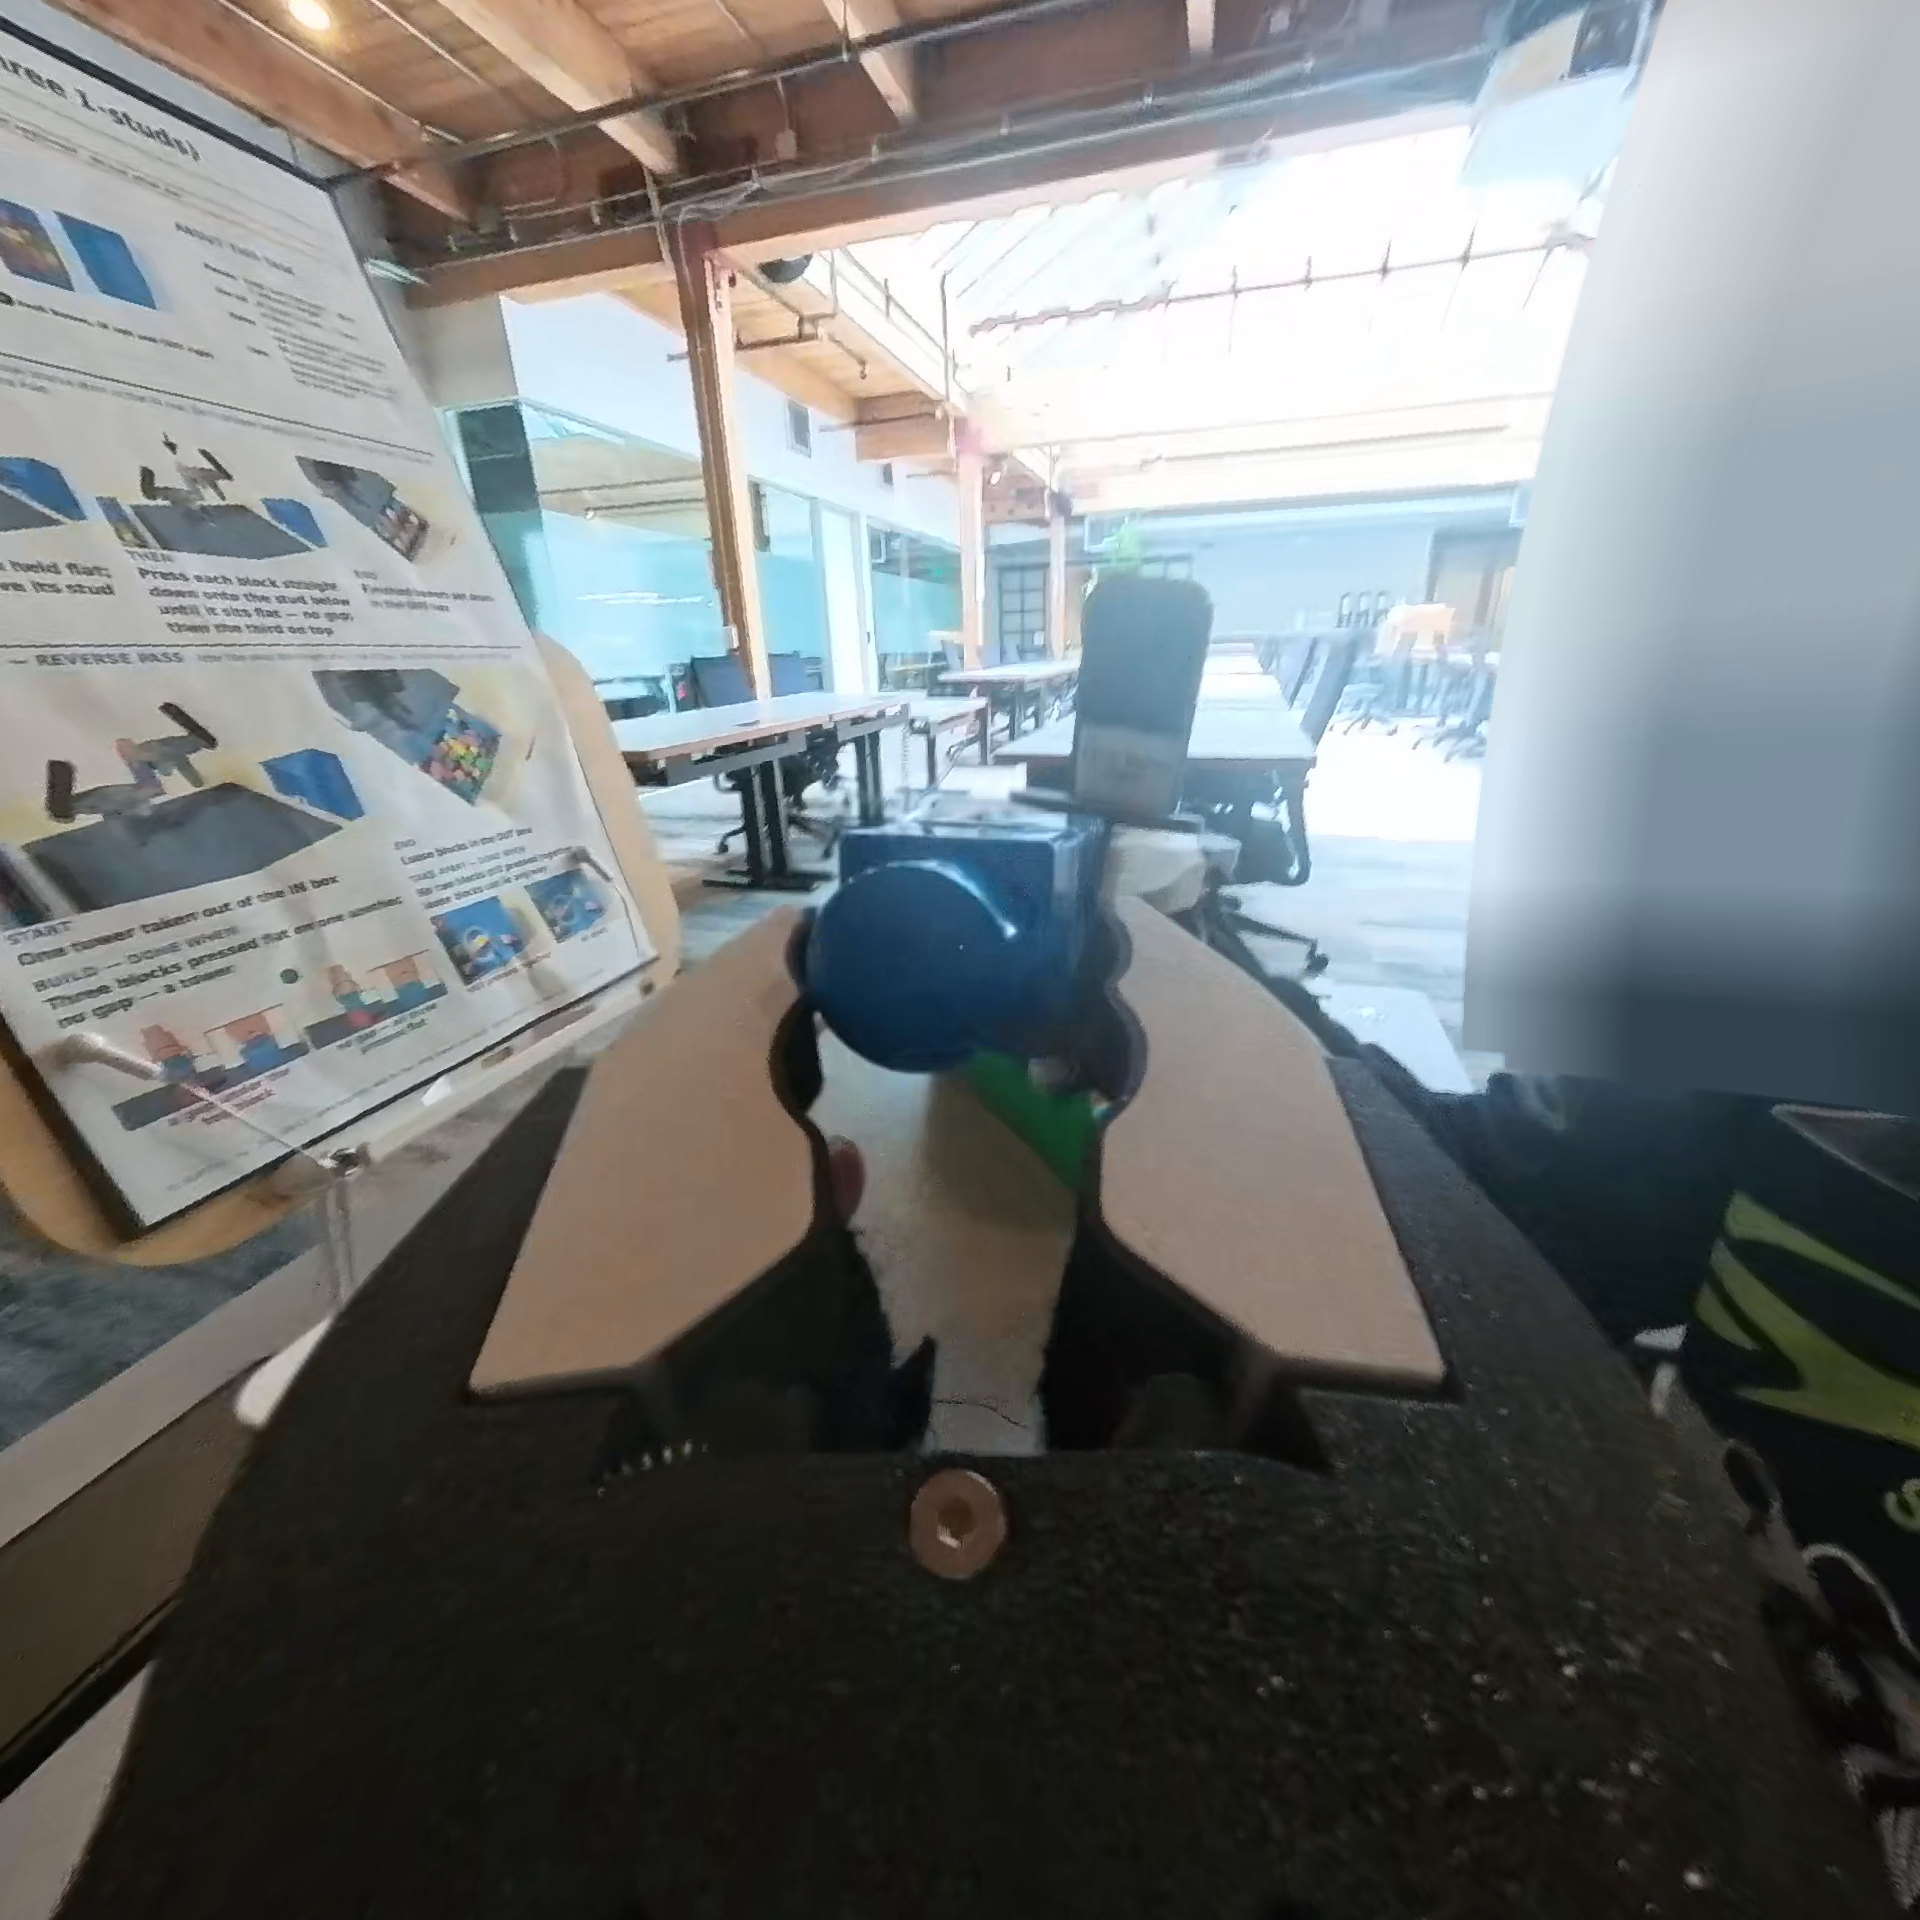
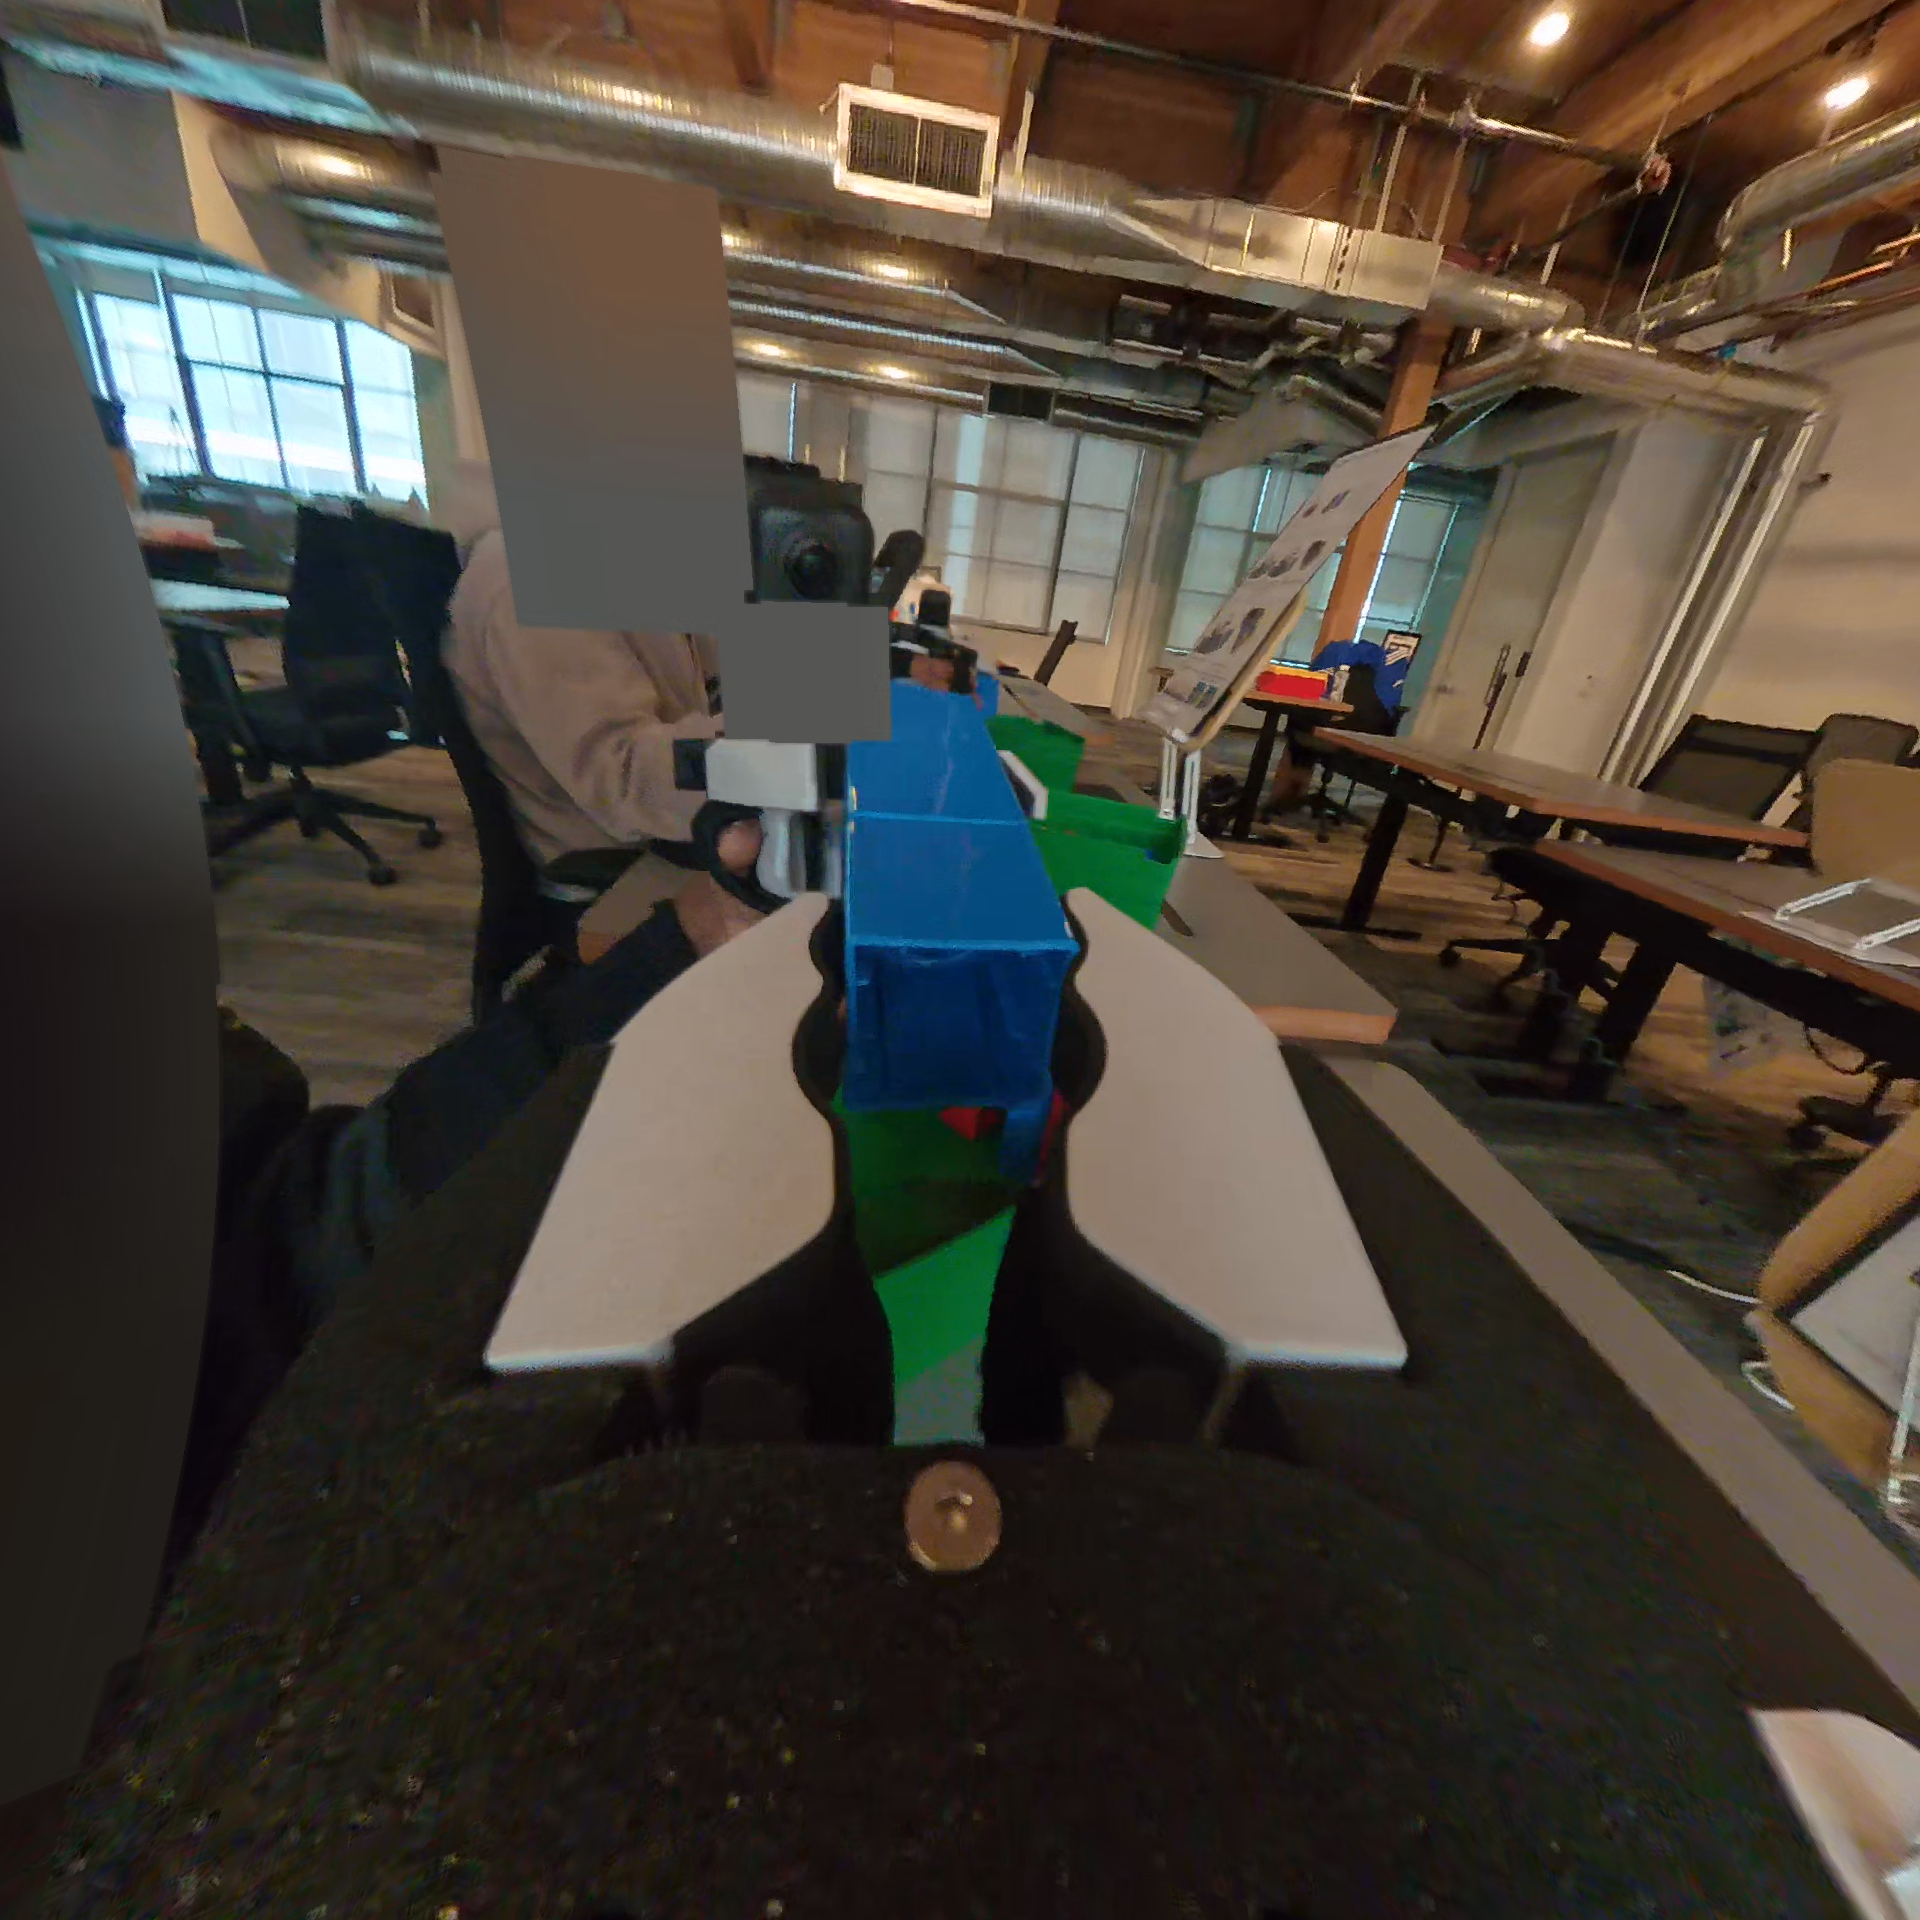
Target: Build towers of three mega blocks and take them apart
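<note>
Both grippers are up off the table, meeting on one blue tower [image 2: 940, 894]. In the right wrist view it is two blue mega blocks joined end to end, lying level, the hollow open base of the near block facing the camera. The right gripper [image 2: 951, 1023] has its pale fingers [image 2: 717, 1132] pinched on that near block's sides. Farther along, the other gripper clamps the far block.

The left wrist view shows the opposite end: a round blue stud [image 1: 909, 966] facing the lens, the square block body [image 1: 971, 868] behind it. The left gripper [image 1: 956, 987] has its fingers closed on this block's sides, stud poking out between them.

An instruction sheet [image 1: 223, 665] with pictures and printed text leans on a stand at left. Below the tower sits a green bin [image 2: 1107, 831], with more green showing between the right fingers, on a grey table [image 2: 1278, 940]. Around it is an open office: wood-topped desks [image 2: 1621, 821], black chairs, exposed ducts, wooden beams, large windows.
</note>
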A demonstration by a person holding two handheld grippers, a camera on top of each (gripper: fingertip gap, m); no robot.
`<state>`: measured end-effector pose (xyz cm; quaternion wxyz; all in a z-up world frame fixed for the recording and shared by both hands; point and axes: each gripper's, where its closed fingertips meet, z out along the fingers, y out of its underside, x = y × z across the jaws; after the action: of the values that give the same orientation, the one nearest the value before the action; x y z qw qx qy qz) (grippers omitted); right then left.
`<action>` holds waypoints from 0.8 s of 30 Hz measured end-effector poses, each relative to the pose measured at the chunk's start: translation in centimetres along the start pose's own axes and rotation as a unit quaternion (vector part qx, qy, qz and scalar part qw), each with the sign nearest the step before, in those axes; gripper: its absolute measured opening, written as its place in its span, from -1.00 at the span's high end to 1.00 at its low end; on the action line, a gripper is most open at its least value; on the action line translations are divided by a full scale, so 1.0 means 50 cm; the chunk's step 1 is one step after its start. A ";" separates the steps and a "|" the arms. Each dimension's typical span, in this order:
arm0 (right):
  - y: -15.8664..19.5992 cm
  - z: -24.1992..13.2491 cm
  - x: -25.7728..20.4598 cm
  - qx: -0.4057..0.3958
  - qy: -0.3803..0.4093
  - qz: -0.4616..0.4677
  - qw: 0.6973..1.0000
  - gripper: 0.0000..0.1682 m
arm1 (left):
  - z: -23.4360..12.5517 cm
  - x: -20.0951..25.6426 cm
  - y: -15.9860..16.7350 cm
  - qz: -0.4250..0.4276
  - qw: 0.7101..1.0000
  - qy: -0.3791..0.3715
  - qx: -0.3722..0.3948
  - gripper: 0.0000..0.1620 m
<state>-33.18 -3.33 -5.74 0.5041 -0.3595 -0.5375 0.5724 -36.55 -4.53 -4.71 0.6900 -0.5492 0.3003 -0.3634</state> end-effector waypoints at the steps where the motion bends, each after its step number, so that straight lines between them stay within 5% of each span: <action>1: 0.002 -0.003 -0.001 -0.009 0.000 -0.007 1.000 0.56 | -0.004 -0.002 0.007 0.011 1.000 -0.009 -0.015 0.28; 4: 0.018 -0.011 0.002 -0.055 0.015 -0.045 0.997 0.56 | -0.028 -0.035 0.035 0.071 0.990 -0.087 -0.084 0.06; 10: 0.056 -0.021 0.002 -0.151 0.036 -0.122 0.980 0.56 | -0.088 -0.062 0.063 0.216 0.931 -0.201 -0.216 0.07; 16: 0.097 -0.018 -0.023 -0.209 -0.005 -0.156 0.965 0.56 | -0.067 -0.016 0.090 0.302 0.895 -0.161 -0.286 0.19; 24: 0.138 -0.013 -0.047 -0.264 -0.039 -0.225 0.937 0.56 | -0.027 0.013 0.159 0.299 0.877 -0.092 -0.365 0.28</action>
<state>-33.34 -4.83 -12.89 0.4854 -0.3268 -0.7554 0.2948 -35.94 -4.76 -12.79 0.5411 -0.6770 0.4967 0.0472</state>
